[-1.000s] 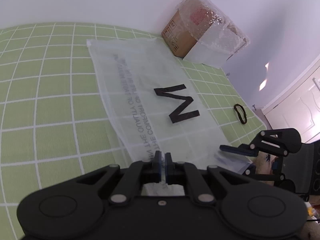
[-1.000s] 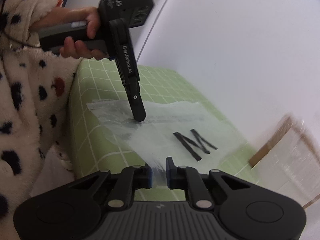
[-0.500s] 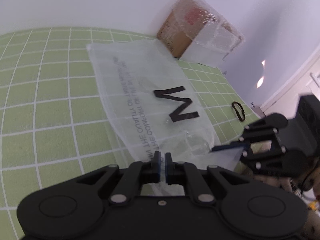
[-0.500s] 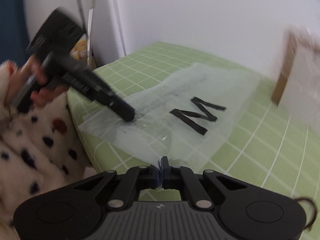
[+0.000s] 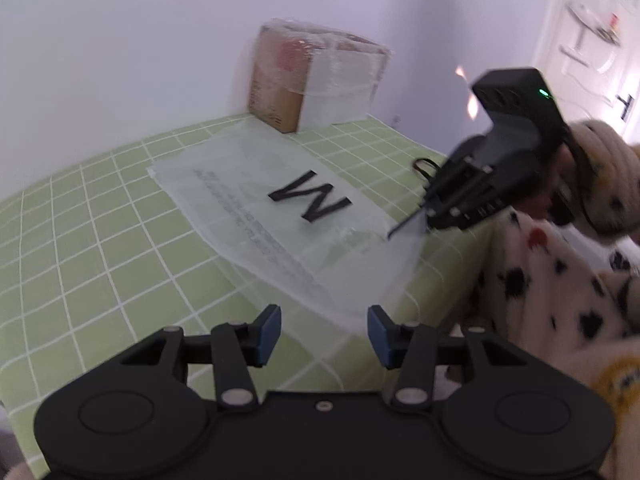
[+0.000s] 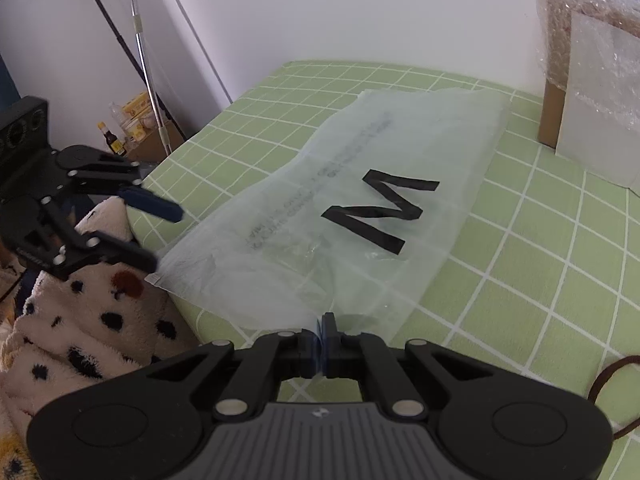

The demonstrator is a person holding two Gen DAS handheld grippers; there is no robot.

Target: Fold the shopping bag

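The right gripper (image 6: 322,334) is clamped on the near edge of the shopping bag (image 6: 360,216), a thin, see-through plastic bag with a black letter on it. The left gripper (image 5: 324,330) has its jaws opening; the bag's near corner lies between and just beyond the blue pads (image 5: 269,332), which no longer press on it. The rest of the bag lies flat on the green checked surface (image 5: 100,240), its near end reaching the surface's edge by the person's spotted sleeve (image 6: 100,308).

With only one side pinched, the main risk is a skewed fold: if the right gripper pulls or lifts now, the free corner will likely sag or trail, and the light film may slide across the smooth cloth instead of creasing. The film is slippery, so the held edge could also slip out of the pinch under a sharp tug. A box wrapped in bubble film (image 5: 316,80) stands just beyond the bag's far end; a long sweep could push the bag against it.
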